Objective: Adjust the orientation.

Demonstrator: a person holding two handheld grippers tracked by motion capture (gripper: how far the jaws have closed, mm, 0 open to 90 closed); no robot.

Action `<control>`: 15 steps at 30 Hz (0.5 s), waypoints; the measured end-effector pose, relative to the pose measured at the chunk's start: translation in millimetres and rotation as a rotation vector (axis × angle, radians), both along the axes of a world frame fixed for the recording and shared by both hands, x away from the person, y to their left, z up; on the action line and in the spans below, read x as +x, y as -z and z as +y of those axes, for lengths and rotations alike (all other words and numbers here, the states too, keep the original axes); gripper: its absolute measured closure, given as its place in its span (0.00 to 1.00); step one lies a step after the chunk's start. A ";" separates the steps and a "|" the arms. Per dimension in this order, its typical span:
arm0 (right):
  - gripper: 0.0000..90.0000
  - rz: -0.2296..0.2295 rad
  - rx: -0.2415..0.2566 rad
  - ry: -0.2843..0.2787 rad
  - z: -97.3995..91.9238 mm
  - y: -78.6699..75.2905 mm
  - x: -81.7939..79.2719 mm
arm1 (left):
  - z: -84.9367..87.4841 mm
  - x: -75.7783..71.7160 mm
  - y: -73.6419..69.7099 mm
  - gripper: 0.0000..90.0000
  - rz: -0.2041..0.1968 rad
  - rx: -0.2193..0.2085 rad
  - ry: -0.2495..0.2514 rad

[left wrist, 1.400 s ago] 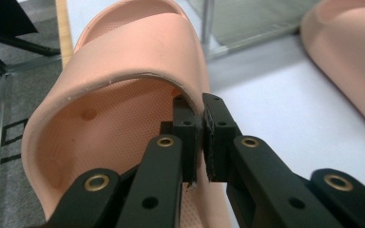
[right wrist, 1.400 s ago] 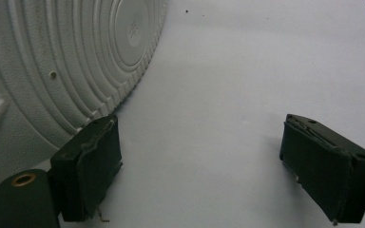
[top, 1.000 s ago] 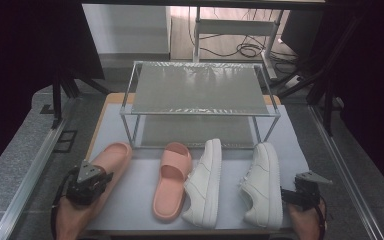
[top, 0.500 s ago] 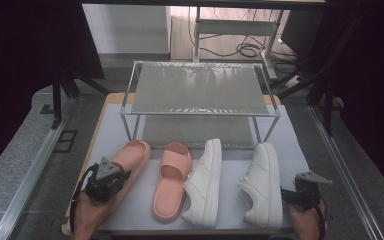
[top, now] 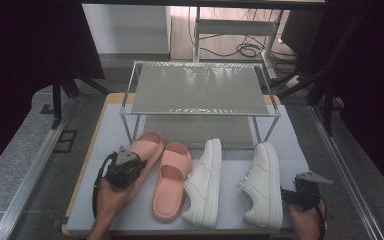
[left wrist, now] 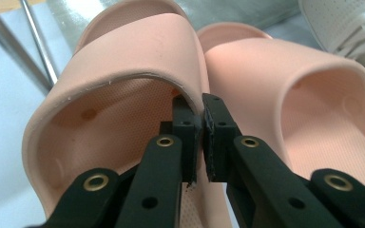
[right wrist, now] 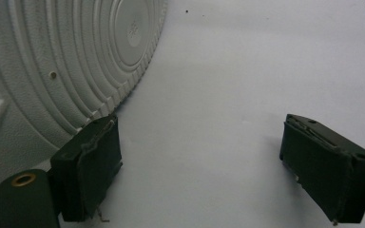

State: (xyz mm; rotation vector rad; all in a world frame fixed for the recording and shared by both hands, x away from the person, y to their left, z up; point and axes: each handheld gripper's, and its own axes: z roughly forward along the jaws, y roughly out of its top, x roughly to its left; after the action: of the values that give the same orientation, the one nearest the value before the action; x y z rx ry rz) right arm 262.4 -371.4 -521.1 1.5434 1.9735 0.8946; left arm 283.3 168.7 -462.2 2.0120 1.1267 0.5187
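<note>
Left gripper [left wrist: 197, 114], pinching the left pink slide [top: 147, 147] strap, is sliding it beside its mate [top: 172, 180]; right gripper [right wrist: 199, 166] is idling wide open.

dark curtains [top: 25, 60] flank the table. grey floor [top: 15, 170] both sides. cables [top: 245, 49] on lit floor behind, near a pale frame [top: 237, 26].
</note>
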 end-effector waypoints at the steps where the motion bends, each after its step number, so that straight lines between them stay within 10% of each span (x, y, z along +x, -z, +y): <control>1: 0.15 0.000 0.000 0.000 0.0 0.0 0.0 | -1.6 2.6 0.5 0.95 0.000 -0.004 -0.003; 15: 0.15 0.000 0.000 0.000 0.0 0.0 0.0 | -21.9 39.7 5.5 0.95 -0.024 0.004 -0.052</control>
State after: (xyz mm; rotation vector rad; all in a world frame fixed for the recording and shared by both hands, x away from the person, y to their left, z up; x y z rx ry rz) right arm 262.3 -371.4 -521.1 1.5434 1.9736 0.8950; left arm 323.0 146.8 -467.7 1.9789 1.1667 0.5710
